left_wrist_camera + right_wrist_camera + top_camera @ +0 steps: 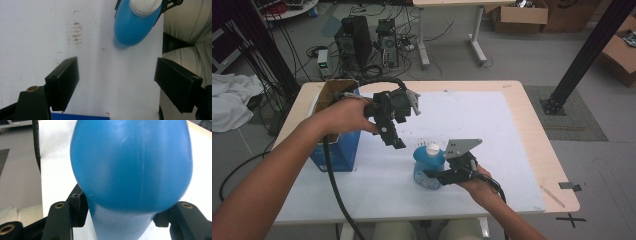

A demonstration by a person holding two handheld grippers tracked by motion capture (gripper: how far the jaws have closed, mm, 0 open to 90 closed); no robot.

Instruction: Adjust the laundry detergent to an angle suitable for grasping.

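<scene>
Item: blue bottle (428, 167), held upright on the surface in our right gripper (451, 175); left gripper (393, 131), jaws open, hovers at ten o'clock. Next, we judge: grasp cap (432, 149).

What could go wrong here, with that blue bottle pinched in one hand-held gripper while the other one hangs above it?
1. The right hand-held gripper clamps the blue bottle low on its rounded, smooth body, so it might slip or tip.
2. The bottle stands near the white mat's front edge; a slip could send it off toward the person's lap.
3. The left hand-held gripper, open above the white cap, could knock the bottle if lowered off-centre.
</scene>
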